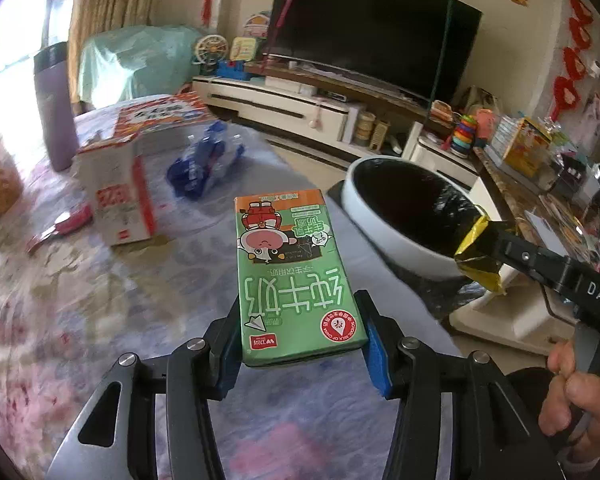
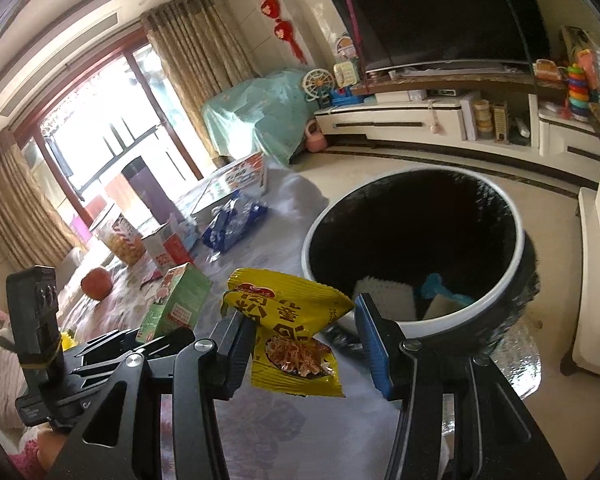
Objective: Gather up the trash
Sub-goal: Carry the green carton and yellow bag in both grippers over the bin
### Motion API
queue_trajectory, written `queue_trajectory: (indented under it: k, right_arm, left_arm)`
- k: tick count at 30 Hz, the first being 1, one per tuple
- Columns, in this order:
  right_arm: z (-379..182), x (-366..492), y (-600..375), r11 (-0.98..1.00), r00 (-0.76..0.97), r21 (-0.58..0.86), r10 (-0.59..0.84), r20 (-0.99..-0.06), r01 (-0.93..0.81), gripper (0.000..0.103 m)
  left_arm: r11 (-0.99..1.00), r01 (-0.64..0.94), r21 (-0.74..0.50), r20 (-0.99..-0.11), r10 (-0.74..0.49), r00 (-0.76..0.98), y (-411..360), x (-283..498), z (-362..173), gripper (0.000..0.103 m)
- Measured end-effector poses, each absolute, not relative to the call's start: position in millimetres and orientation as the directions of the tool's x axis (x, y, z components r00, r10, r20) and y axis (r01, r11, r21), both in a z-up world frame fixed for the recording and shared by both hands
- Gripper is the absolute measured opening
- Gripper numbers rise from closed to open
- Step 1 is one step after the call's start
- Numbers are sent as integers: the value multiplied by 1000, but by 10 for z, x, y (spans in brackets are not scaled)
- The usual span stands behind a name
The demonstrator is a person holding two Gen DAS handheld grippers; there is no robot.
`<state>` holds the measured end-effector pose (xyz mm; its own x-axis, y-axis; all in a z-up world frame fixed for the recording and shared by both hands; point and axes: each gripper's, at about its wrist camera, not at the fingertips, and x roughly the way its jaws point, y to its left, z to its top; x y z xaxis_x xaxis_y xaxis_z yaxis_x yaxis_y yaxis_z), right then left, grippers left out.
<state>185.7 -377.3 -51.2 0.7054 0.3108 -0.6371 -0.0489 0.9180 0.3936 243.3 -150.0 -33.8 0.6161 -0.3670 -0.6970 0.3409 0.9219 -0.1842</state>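
A dark TV (image 1: 374, 30) stands on a long white cabinet (image 1: 276, 100) against a cream wall (image 2: 300, 12) hung with red ornaments (image 2: 270, 6). Pale floor (image 2: 420, 168) runs along the cabinet, and beside it something bulky lies under a mint cover (image 2: 256, 116). Daylight glares through a red-framed window (image 2: 100, 120) flanked by beige curtains (image 2: 188, 48), and the table (image 1: 80, 300) wears a floral cloth
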Motion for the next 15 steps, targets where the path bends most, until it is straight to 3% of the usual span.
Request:
queue_trajectory:
  k: [15]
  right_arm:
    - [-476,1957,-4233,921,733,389,254,-631,16,50]
  left_arm:
    - [895,412,-169,-693,-405,596,-1926,2701,-311,49]
